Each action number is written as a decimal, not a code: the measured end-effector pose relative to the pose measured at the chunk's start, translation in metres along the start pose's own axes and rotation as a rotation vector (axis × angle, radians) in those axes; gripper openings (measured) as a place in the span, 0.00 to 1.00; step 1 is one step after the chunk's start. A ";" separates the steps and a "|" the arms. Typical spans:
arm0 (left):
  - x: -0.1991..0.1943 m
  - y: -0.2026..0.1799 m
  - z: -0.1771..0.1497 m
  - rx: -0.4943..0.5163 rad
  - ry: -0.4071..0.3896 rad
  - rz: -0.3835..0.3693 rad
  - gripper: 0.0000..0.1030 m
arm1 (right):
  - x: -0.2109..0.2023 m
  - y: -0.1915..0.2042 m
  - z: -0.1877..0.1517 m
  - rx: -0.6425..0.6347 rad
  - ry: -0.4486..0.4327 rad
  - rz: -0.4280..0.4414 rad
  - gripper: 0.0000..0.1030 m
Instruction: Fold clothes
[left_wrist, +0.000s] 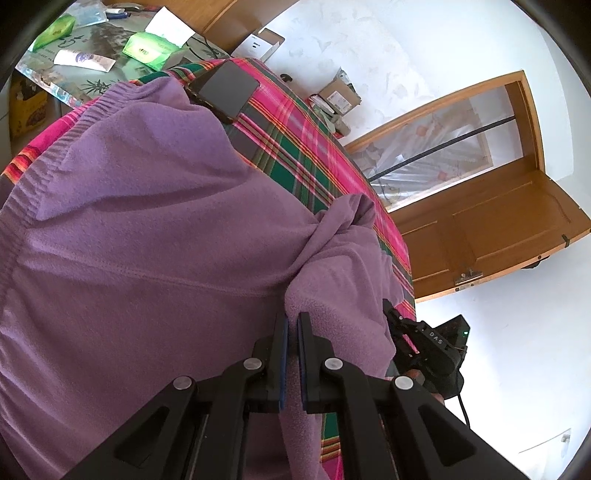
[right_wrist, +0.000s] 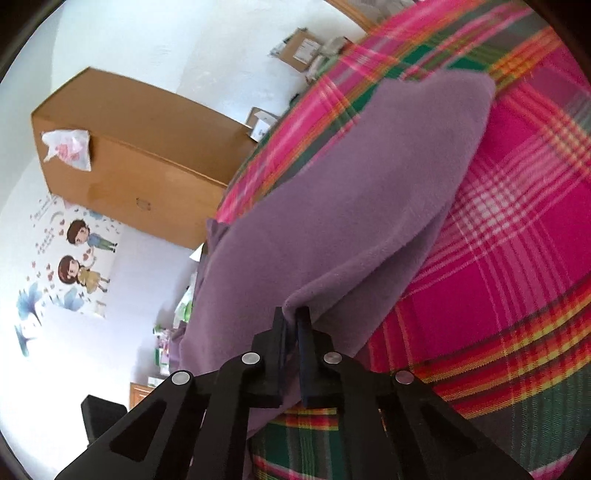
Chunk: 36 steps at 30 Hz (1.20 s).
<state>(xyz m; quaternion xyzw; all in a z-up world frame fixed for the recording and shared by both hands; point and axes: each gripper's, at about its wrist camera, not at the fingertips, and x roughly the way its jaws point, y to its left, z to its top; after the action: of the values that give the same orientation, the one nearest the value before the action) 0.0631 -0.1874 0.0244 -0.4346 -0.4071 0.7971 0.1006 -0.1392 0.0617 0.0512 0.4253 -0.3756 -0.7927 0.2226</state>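
A purple fleece garment (left_wrist: 140, 229) lies spread over a bed with a pink, green and red plaid cover (left_wrist: 295, 147). Its ribbed elastic waistband runs along the left. My left gripper (left_wrist: 292, 321) is shut on a fold of the purple fleece near its lower edge. The other hand-held gripper (left_wrist: 424, 343) shows at the right of the left wrist view, beside the fleece. In the right wrist view, my right gripper (right_wrist: 292, 317) is shut on the hem of a long purple piece (right_wrist: 351, 206) that stretches away over the plaid cover (right_wrist: 517, 240).
A dark phone (left_wrist: 225, 92) rests on the cover at the garment's far edge. Beyond it a side table (left_wrist: 48, 75) holds green packets and papers. Cardboard boxes (left_wrist: 338, 94) stand by the wall, next to a wooden door (left_wrist: 491, 229). A wooden wardrobe (right_wrist: 129, 158) stands beside the bed.
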 end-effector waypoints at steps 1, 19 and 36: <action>0.000 -0.001 0.000 0.002 0.000 -0.001 0.05 | -0.003 0.003 0.000 -0.015 -0.014 -0.001 0.04; 0.000 -0.030 -0.020 0.088 0.030 -0.048 0.05 | -0.090 0.045 -0.017 -0.233 -0.245 -0.007 0.03; 0.019 -0.044 -0.034 0.150 0.126 -0.068 0.05 | -0.129 0.023 -0.052 -0.240 -0.309 -0.106 0.03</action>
<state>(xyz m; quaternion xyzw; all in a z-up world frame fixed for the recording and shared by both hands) 0.0696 -0.1294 0.0354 -0.4609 -0.3535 0.7927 0.1851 -0.0249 0.1132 0.1161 0.2882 -0.2852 -0.8982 0.1697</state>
